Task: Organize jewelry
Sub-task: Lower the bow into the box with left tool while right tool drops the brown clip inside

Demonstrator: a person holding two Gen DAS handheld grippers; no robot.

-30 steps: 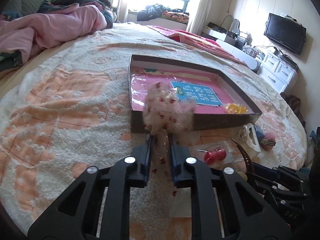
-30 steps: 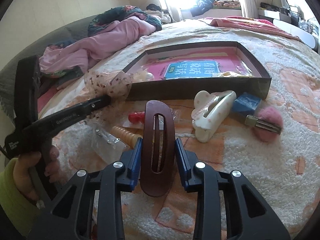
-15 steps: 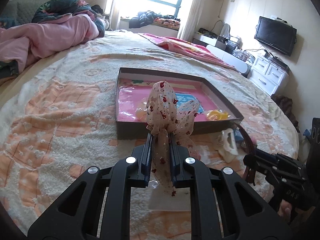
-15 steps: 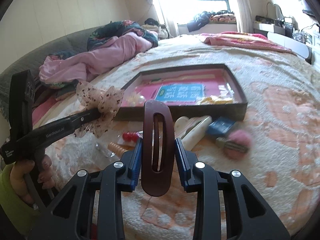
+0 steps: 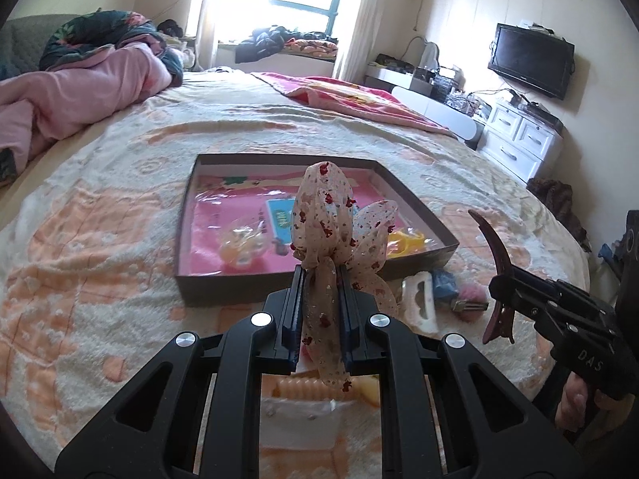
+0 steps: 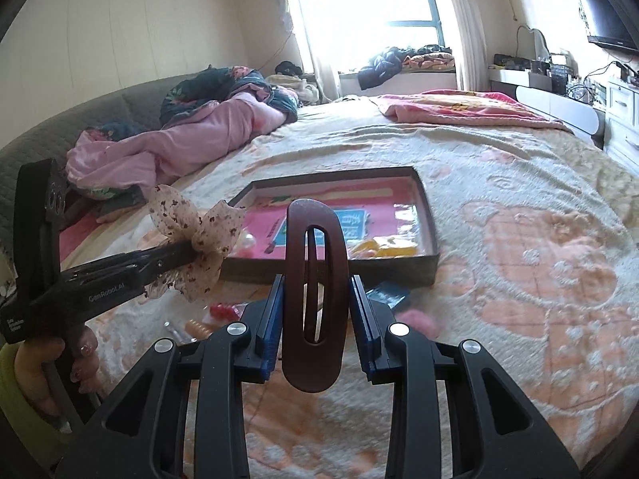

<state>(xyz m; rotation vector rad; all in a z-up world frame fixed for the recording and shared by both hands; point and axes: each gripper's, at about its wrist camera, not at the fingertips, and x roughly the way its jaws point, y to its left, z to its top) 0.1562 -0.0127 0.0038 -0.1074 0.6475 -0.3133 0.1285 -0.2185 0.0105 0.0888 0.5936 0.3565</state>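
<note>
My left gripper [image 5: 319,275] is shut on a sheer beige bow [image 5: 339,223] with red specks, held up above the bedspread in front of the shallow dark box [image 5: 239,285]. The right wrist view shows that bow [image 6: 199,235] at the left gripper's tip, left of the box [image 6: 433,263]. My right gripper [image 6: 315,283] is shut on a dark brown oval hair clip [image 6: 313,291], upright between its blue pads; the left wrist view shows the clip [image 5: 497,275] from the side at right. The box has a pink lining with a yellow piece [image 5: 405,241] and a pale bead piece [image 5: 239,245].
On the bedspread in front of the box lie a white claw clip [image 5: 419,307], a blue item [image 5: 443,283], a pink fluffy piece [image 5: 471,293], a red piece [image 6: 221,311] and a ribbed peach clip [image 5: 311,391]. Pink bedding [image 5: 80,95] is piled at far left. A hand [image 6: 52,363] holds the left gripper.
Both grippers have risen from the bedspread, carrying the bow and the brown clip. The box and the loose items now sit lower and farther off in both views.
</note>
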